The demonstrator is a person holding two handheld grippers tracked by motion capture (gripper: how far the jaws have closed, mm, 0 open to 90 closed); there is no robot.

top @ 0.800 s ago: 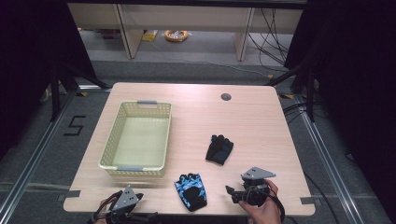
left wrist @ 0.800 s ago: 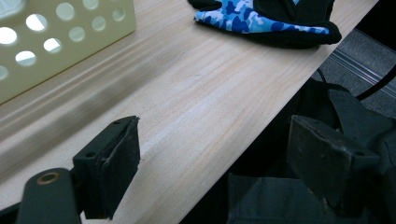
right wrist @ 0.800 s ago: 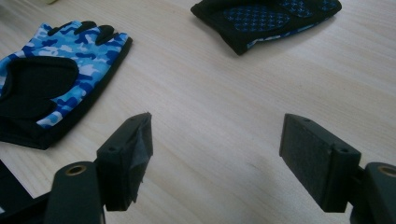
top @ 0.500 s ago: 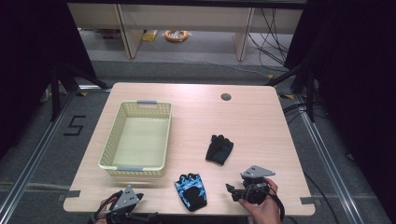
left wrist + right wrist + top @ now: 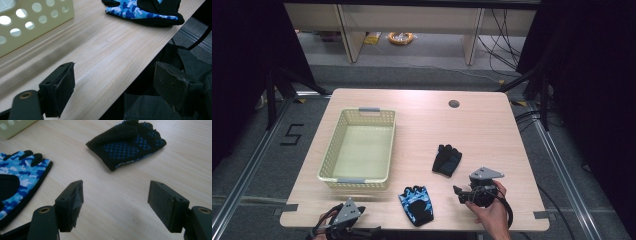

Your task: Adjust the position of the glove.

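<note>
A blue camouflage glove (image 5: 417, 204) (image 5: 142, 11) (image 5: 17, 182) lies near the table's front edge. A black glove (image 5: 446, 160) (image 5: 127, 143) with a blue dotted palm lies farther back and to the right. A pale yellow basket (image 5: 328, 167) (image 5: 37, 22) stands at the left, nothing in it. My left gripper (image 5: 343, 226) (image 5: 117, 87) sits at the front left edge, open, with nothing between its jaws. My right gripper (image 5: 462, 194) (image 5: 115, 202) rests in a hand at the front right. It is open, pointing left toward the gloves, and holds nothing.
A round grommet hole (image 5: 454, 104) sits near the table's (image 5: 492, 135) far edge. Tape marks (image 5: 542, 215) lie at the front corners. Dark curtains flank both sides, and cables trail on the floor behind.
</note>
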